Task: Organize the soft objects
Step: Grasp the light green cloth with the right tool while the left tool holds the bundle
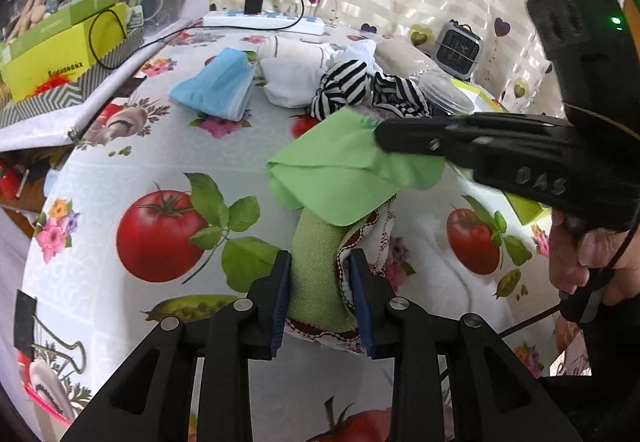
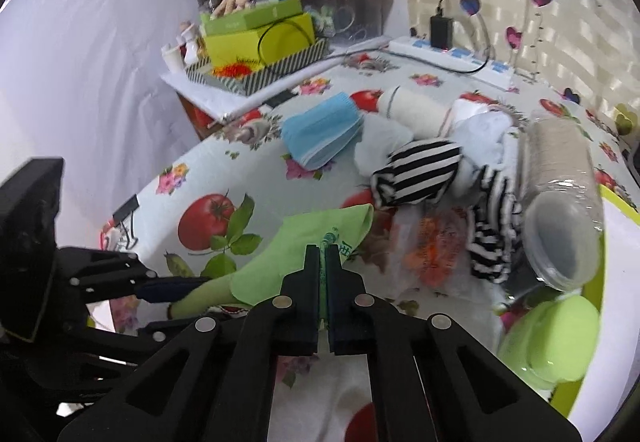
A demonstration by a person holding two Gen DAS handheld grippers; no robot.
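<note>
A folded green woven cloth with a white embroidered, red-trimmed lining [image 1: 316, 270] lies on the tomato-print tablecloth [image 1: 160, 145]. My left gripper [image 1: 320, 282] is shut on it, a blue pad against each side. Draped over its far end is a thin light-green cloth [image 1: 336, 169]. My right gripper [image 1: 380, 133] comes in from the right and is shut on that cloth's upper corner. In the right wrist view the right gripper [image 2: 323, 254] pinches the light-green cloth [image 2: 280, 258] near its printed mark. The left gripper [image 2: 172, 290] holds the woven cloth [image 2: 200, 296] at the lower left.
Behind lie a stack of blue masks [image 1: 218, 85], white rolled cloths [image 1: 292, 77] and a black-and-white striped cloth [image 1: 344, 85]. A clear plastic tub [image 2: 560, 181] lies on its side at the right, near a green ball [image 2: 556, 338]. Boxes [image 1: 52, 57] and a power strip [image 1: 264, 21] line the back.
</note>
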